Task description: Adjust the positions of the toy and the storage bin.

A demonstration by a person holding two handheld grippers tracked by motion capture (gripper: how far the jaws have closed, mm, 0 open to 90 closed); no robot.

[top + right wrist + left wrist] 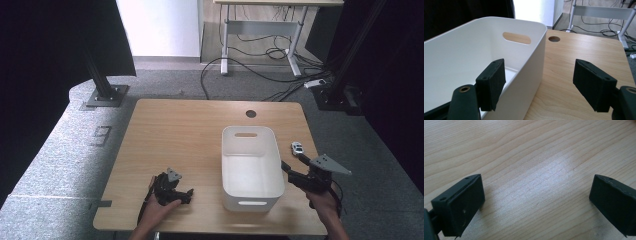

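Right gripper (291,164) hovers at 3 o'clock of the white bin (250,165), jaws spread wide and straddling its right wall (one jaw over the inside, one outside), nothing pressed. A small toy car (297,148) lies at the gripper's 12 o'clock, just beside it. Left gripper (187,195) rests at 8 o'clock on the table (175,130), jaws apart and empty.

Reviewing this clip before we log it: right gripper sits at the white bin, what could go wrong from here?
1. The right gripper is open, straddling the side wall of the white rectangular plastic bin; closing may pinch only the thin wall, so the bin could tilt or slip.
2. The small silver toy car lies on the light wooden table just beyond that gripper; sliding the bin could knock it away.
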